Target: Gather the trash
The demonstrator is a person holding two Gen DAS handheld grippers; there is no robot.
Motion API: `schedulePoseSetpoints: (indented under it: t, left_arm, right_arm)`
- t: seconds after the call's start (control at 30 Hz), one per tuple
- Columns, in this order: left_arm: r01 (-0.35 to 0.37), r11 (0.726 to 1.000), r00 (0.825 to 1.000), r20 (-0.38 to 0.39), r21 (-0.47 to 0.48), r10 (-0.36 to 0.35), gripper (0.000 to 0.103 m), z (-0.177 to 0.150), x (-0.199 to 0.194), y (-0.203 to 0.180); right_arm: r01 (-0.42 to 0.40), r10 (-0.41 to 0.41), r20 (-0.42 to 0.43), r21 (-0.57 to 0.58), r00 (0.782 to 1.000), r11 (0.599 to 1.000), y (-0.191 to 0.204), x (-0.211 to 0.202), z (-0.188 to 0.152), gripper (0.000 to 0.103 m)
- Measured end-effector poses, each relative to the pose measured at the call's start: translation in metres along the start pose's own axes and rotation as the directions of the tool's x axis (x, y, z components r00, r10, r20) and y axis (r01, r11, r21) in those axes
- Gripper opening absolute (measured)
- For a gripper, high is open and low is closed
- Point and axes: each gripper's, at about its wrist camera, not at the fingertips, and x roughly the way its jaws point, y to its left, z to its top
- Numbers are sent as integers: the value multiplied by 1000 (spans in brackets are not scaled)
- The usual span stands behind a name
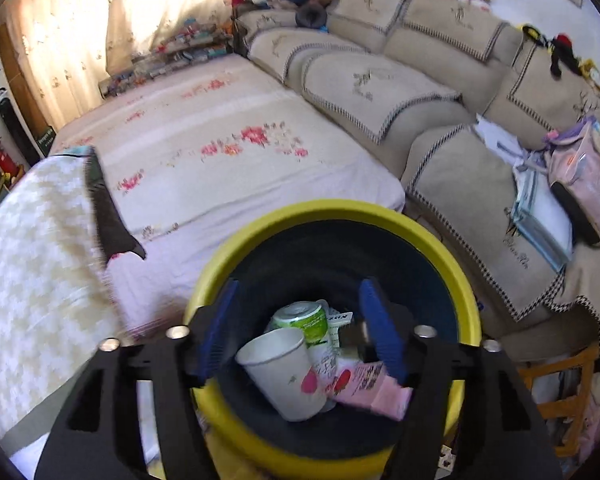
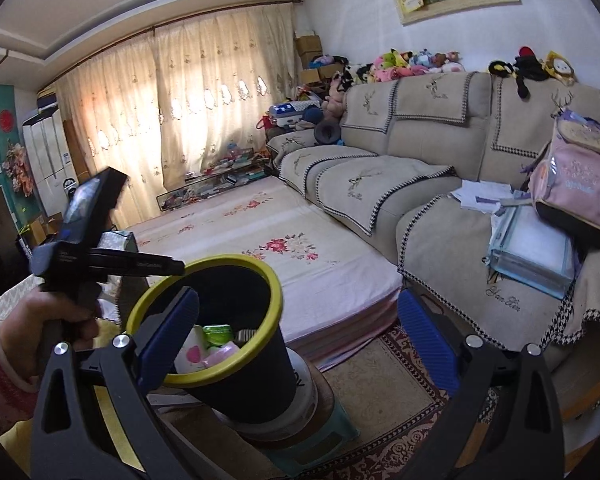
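- Left wrist view: left tongs [image 1: 300, 328] hang directly over the trash bin [image 1: 466, 292], blue fingers [image 1: 380, 332] spread wide, nothing between them.
- Bin: yellow rim, dark navy inside, round mouth tilted toward the camera.
- Inside the bin: white paper cup [image 1: 284, 372] lying on its side with a pink print, green-and-white can [image 1: 304, 318] behind it, pink wrapper [image 1: 372, 384] with dark lettering to the right, a bit of printed white paper between can and wrapper.
- Bin sits just in front of the floral-sheeted mattress [image 1: 228, 152]; beige sofa [image 1: 380, 92] runs behind and to the right.
- Right wrist view: right tongs [image 2: 300, 336] wide open and empty, left finger [image 2: 168, 332] overlapping the near rim of the bin [image 2: 236, 376], right finger well clear of it over the patterned rug [image 2: 380, 412].
- Bin here reads as a tapered dark cylinder with a yellow-green lip, standing on a round white-and-brown stack atop a green stool [image 2: 320, 444].
- Pink and green trash is visible just under the rim; items too blurred to tell apart.
- Person's hand [image 2: 32, 332] grips the other device's handle at left, beside the bin.
- Pink backpack [image 2: 576, 184] and a folder stack rest on the sofa [image 2: 420, 152], well apart from the bin.
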Motion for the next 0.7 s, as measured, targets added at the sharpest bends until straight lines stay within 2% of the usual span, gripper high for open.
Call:
schedulePoseSetpoints:
  t: [0.07,0.17,0.27,0.47,0.53,0.63,0.7]
  left_arm:
    - [-10,1000,998,65,-13,11,88,-11,-36,11]
    - [-56,998,979,193,-27,60,98,-39,-100,28]
    - [-82,994,958,269,-69,98,98,-73,-160,51]
    - [-153,967,927,308,-206,212,98,-152,-247,100]
    - [-199,946,908,316,-256,276,98,-180,-273,114]
    - [-278,904,859,337,-326,386,98,-222,-313,128]
    - [-304,882,833,348,-360,430,98,-245,-335,134]
  right_arm:
    - [-15,15,10,-18,1000,1000,9,-5,1,95]
    - [-55,55,6,-42,998,998,25,-10,1,95]
    - [-100,100,-2,-79,995,992,46,-16,-1,96]
    - [-189,187,-25,-135,982,973,81,-30,-5,96]
    - [-215,212,-33,-149,977,965,89,-35,-7,96]
    - [-256,251,-52,-181,967,950,103,-43,-9,96]
    - [-276,269,-60,-196,961,941,110,-48,-10,96]
